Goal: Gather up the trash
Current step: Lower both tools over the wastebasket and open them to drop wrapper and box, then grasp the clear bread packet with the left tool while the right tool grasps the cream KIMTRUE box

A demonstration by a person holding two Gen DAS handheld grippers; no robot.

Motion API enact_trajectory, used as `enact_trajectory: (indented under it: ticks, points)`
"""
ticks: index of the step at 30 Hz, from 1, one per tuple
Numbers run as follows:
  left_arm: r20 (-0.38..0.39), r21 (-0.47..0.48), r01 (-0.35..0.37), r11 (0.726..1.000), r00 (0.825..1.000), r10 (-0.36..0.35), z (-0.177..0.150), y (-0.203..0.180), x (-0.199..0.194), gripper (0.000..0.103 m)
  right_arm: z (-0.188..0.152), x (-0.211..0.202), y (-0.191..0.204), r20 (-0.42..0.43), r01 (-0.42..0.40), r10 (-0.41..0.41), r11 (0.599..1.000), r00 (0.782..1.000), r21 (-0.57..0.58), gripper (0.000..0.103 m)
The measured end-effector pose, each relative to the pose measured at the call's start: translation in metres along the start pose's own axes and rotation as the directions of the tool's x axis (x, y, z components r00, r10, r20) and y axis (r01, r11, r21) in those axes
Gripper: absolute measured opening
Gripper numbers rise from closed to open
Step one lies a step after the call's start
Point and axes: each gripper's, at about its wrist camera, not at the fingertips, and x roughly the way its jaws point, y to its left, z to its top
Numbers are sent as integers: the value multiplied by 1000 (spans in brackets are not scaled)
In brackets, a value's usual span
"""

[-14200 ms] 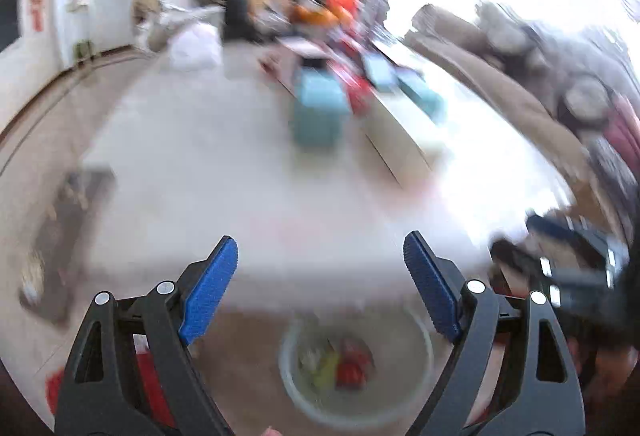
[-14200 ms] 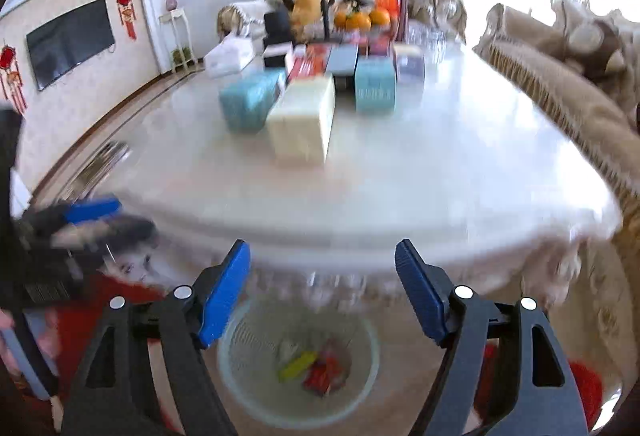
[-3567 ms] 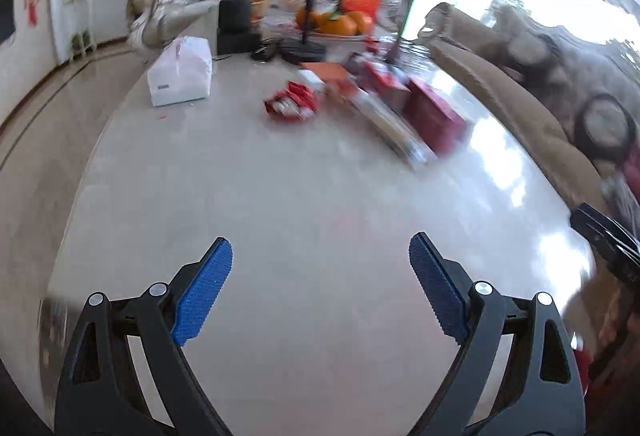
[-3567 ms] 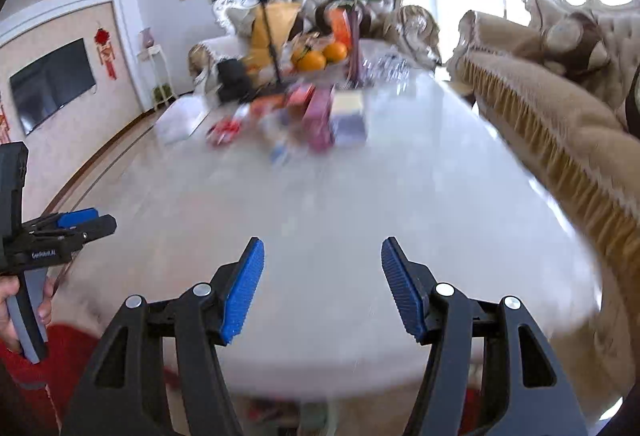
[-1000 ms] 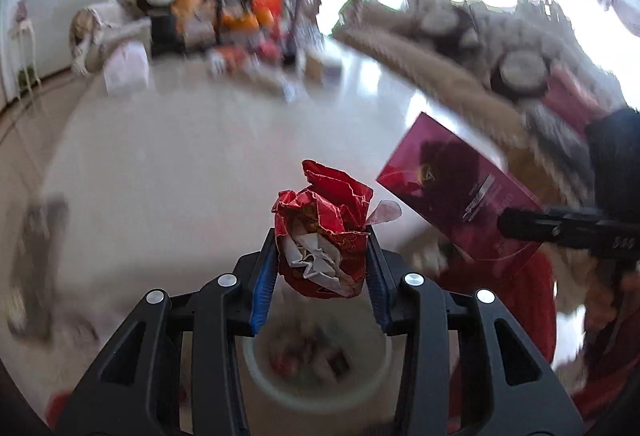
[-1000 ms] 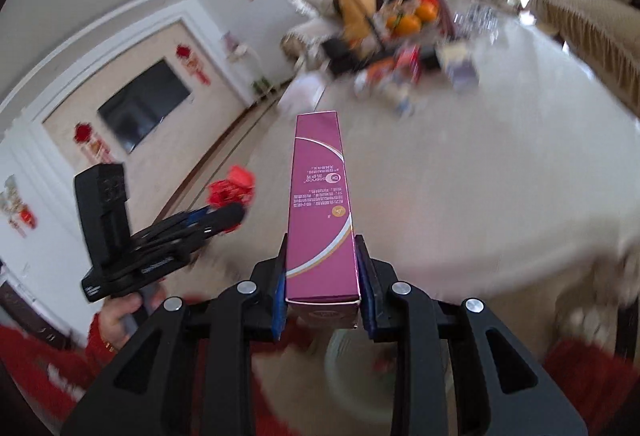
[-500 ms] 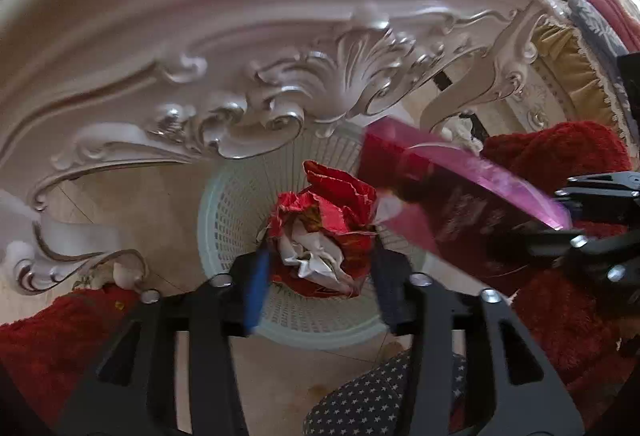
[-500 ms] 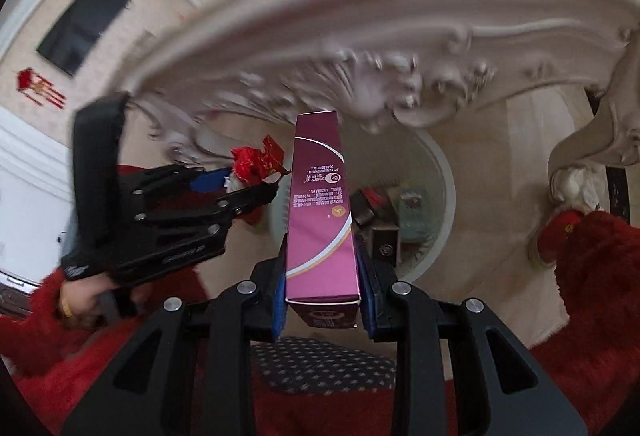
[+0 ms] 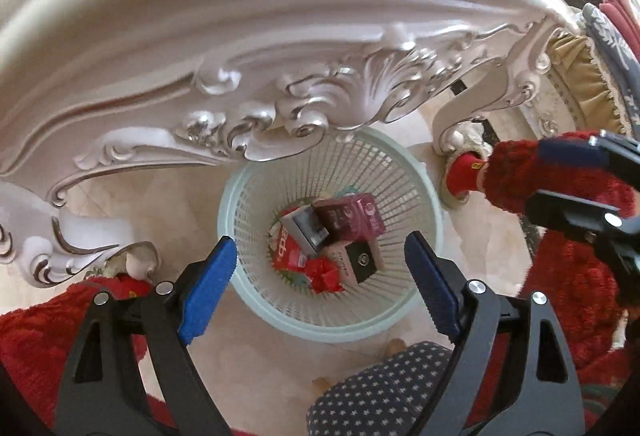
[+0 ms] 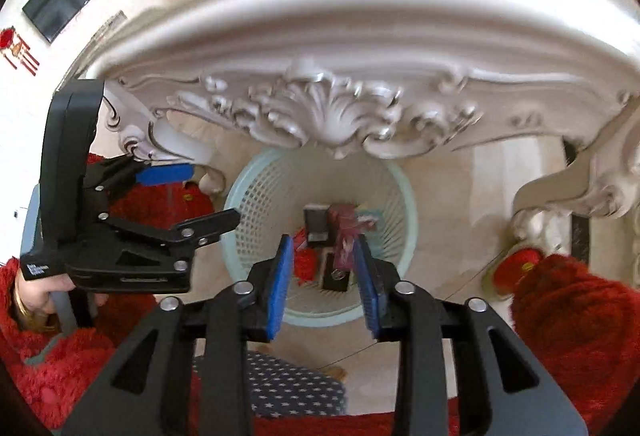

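Observation:
A pale green mesh waste basket [image 9: 420,192] stands on the floor under the table edge; it also shows in the right wrist view [image 10: 408,204]. Inside lie a magenta box [image 9: 352,218], a crumpled red wrapper [image 9: 326,274] and other packets. My left gripper [image 9: 320,288] is open and empty above the basket. My right gripper [image 10: 324,286] is open above the basket; the magenta box [image 10: 346,236] is below its fingertips, blurred, inside the basket. The left gripper's tool also shows in the right wrist view [image 10: 188,196].
The carved white table apron [image 9: 320,96] overhangs the basket's far side. A table leg [image 9: 464,112] stands right of the basket, another leg [image 9: 80,236] to the left. Red sleeves and a dotted dark cloth [image 9: 380,388] lie close below. A sofa [image 9: 580,48] is at the far right.
Both grippers have opened. The red wrapper has dropped from the left gripper into the basket, and the magenta box has left the right gripper and is in the basket.

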Motion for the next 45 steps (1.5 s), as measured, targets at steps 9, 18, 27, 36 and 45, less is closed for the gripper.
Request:
enact_trajectory:
  ticks: [9,18,27,36,45]
  points:
    - [150,19,93,995,984,-95,54,-8,-93,84,43,-62,-10,225,27,-31,999,974,22,68]
    - [-96,-435,250,865,942,-321,123,32,-81,98,181,-85,-86,436,112,-160,985,886,133,68]
    - [156,-189,251,949,962,-223,173,12,-155,98,268,-70,-123,502,118,-165,985,849,124,68]
    - [271,-417,-51,907,946,178,329,35,-38,98,333,-25,-151,414,136,-187,979,891,150,68]
    - [147,-492,-279,825,907,394,388,41,7,98,377,11,-160,320,144,-175,983,931,118,68]
